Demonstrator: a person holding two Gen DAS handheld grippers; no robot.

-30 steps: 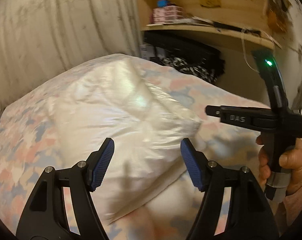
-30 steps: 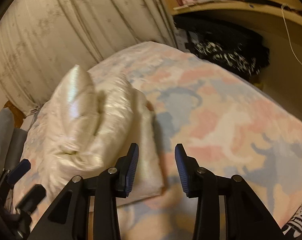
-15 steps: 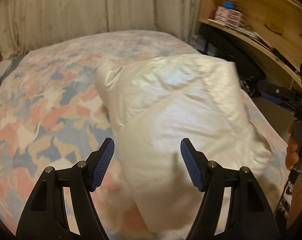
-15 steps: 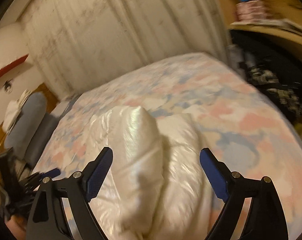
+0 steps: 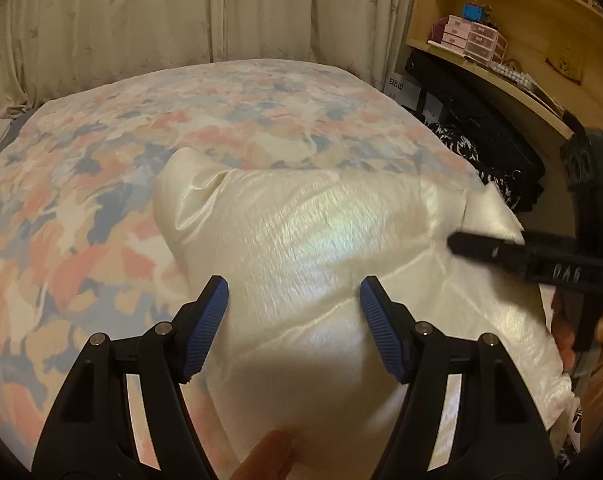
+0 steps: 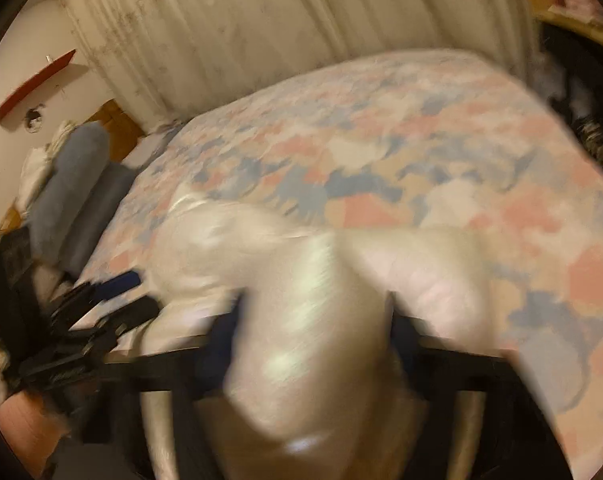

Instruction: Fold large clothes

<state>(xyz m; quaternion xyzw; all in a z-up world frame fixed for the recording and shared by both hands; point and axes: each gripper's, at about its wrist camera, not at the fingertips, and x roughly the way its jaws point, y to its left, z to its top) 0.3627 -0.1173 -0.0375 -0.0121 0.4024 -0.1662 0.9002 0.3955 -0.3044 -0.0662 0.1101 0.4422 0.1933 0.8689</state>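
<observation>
right claw [image 6: 313,332]: jaws just closed in, clamped on a bunched fold of the cream garment [image 5: 321,264], blurred | left claw [image 5: 293,320]: wide, pads clear of cloth, hanging over garment | garment: heaped on the near part of the floral bed [image 5: 101,208] | curtain [image 5: 181,12] behind bed

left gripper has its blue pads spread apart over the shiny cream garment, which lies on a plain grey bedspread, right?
Not quite. The left wrist view shows the bedspread is patterned in pink, blue and cream patches, not plain grey. The rest stands: the left gripper has its blue pads spread apart over the shiny cream garment.
</observation>
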